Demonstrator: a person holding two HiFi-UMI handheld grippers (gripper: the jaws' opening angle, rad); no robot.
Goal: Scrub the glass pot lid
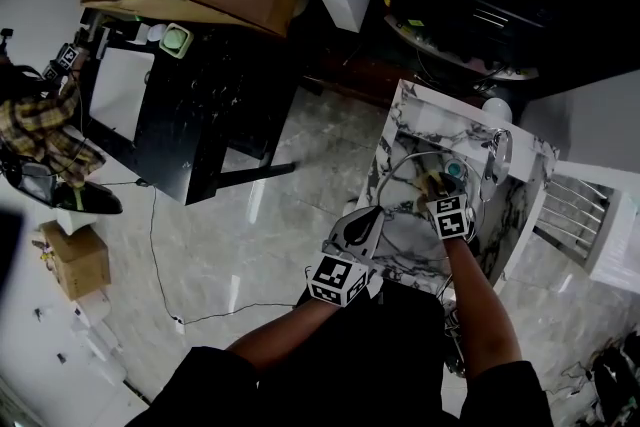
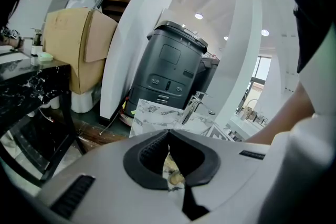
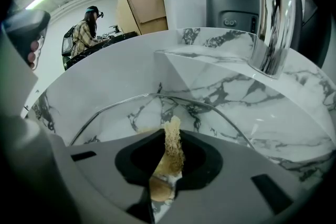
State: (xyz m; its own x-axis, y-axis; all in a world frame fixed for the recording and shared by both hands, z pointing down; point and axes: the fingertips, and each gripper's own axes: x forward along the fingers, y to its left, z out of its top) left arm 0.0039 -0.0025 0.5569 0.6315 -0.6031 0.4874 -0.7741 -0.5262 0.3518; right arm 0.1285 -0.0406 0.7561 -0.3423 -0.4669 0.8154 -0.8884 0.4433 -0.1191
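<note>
The right tool (image 3: pixel 169 139) is clamped on a strip of tan sponge (image 3: pixel 173 147), which stands up between its jaws. The lower end of the strip is lost in the shadow of the jaw pads. The left tool (image 2: pixel 168 135) has its jaws brought together with the tips meeting. Only a sliver of marble and something tan shows through the gap behind them, and I cannot tell whether glass is pinched there.

Both tools reach into a marble sink (image 3: pixel 247 118), whose near wall the right tool's body cuts off. The glass pot lid (image 3: pixel 157 107) lies tilted in the basin. Its glass is almost invisible against the veining, so only the thin metal rim marks it out, and the lower arc is hidden behind the right tool. From the head view the lid (image 1: pixel 402 167) is a faint loop just ahead of the left tool (image 1: pixel 363 218) and beside the right tool (image 1: pixel 438 190). A chrome faucet (image 3: pixel 274 13) overhangs the basin, its top out of frame.
</note>
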